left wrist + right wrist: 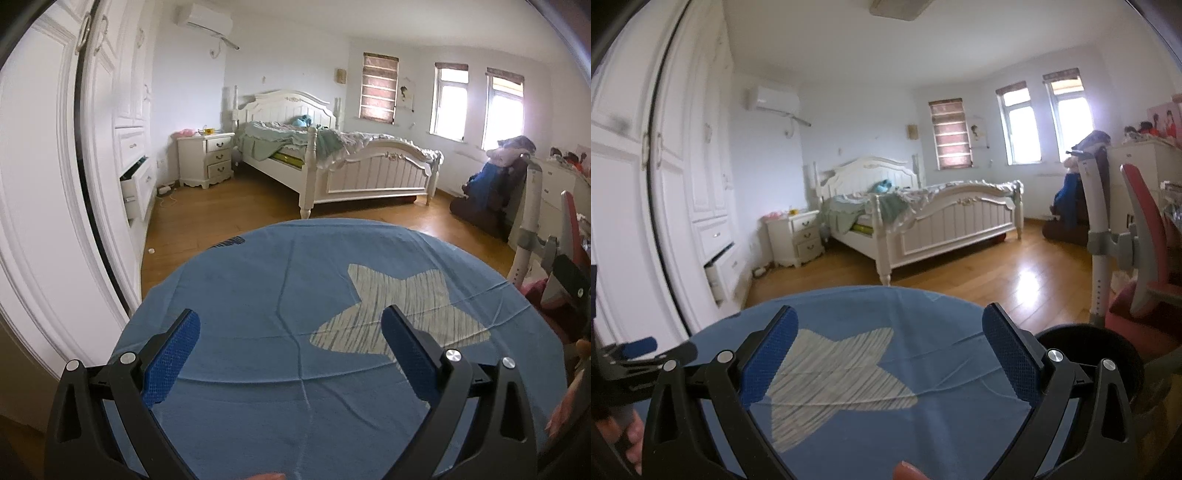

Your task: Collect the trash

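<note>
Left gripper (291, 326) and right gripper (890, 325) both spread wide, holding nothing, poised over blue star cloth (258, 295) — no trash on it. Only candidate — small white scrap on floor (150, 250) beside wardrobe (44, 184). Advisable: scan floor before reaching

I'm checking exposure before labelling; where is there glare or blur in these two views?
Left wrist view: the rightmost window is blown out, hazing the wall beside it; the wardrobe bows with fisheye distortion. Right wrist view: the windows flare white, sunlight glares off the wooden floor, and the wardrobe doors look smeared.
</note>
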`<state>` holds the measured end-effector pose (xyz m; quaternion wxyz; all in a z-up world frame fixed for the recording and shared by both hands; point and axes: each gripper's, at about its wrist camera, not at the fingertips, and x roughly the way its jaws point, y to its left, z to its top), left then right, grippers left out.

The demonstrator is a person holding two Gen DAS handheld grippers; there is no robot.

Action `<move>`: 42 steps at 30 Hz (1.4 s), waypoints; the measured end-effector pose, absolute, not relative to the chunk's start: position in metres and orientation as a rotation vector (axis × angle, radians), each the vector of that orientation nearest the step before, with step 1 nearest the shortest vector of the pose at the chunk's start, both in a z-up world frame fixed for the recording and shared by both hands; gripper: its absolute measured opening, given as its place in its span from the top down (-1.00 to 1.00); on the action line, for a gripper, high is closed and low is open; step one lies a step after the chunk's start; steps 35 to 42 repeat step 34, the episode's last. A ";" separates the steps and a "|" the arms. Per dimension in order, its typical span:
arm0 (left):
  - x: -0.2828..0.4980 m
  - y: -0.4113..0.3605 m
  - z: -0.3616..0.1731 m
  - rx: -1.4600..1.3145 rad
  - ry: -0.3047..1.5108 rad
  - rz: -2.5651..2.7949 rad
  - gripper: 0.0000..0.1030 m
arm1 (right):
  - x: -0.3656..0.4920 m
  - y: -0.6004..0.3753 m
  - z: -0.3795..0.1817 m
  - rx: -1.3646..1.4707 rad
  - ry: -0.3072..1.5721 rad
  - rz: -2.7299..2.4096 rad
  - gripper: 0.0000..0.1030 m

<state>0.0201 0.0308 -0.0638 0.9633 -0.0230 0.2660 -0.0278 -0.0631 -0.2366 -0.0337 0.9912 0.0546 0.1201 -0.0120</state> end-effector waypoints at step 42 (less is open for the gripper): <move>0.022 0.039 -0.063 -0.071 0.540 -0.090 -0.89 | -0.060 -0.235 -0.027 0.122 0.251 -0.022 -0.90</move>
